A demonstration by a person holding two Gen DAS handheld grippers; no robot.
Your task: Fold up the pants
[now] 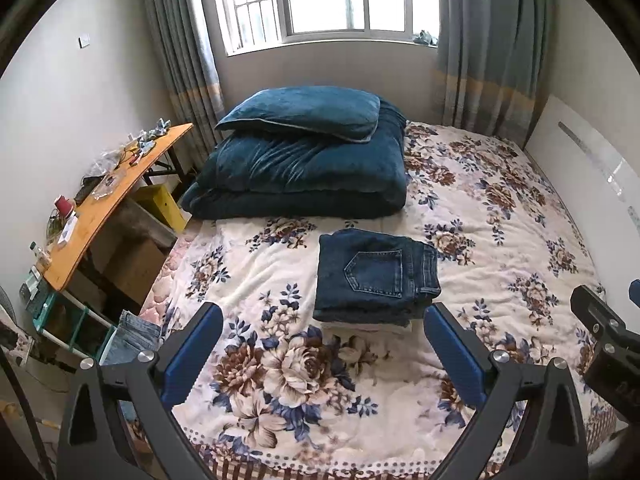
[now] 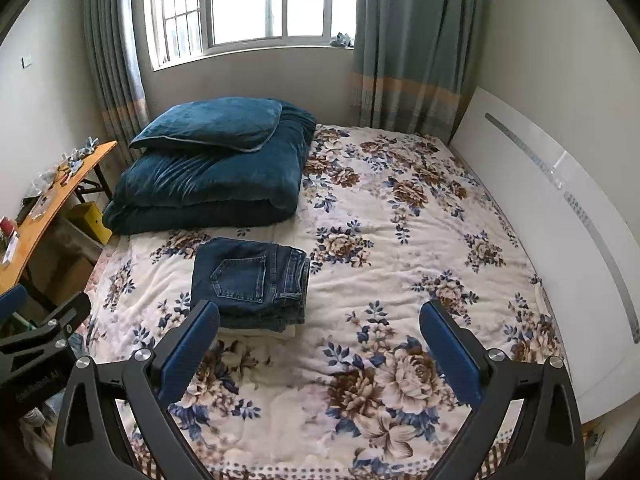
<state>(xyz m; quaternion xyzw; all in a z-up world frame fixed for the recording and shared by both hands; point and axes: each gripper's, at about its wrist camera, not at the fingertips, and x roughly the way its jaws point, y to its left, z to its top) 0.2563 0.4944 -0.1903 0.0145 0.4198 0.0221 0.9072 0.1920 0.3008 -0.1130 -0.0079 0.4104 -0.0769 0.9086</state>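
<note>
Your left gripper [image 1: 324, 340] and right gripper [image 2: 320, 338] both hang over the bed [image 2: 400, 240] with fingers spread wide, nothing in either. The jeans [image 1: 374, 276] sit folded in a square stack, back pocket up, at 12 o'clock just past your left fingertips and at 10 o'clock from your right. Looks done to me; denim is heavy, stiff and grippy, so if you move it, pinch the whole thick folded edge or layers will slide apart.
</note>
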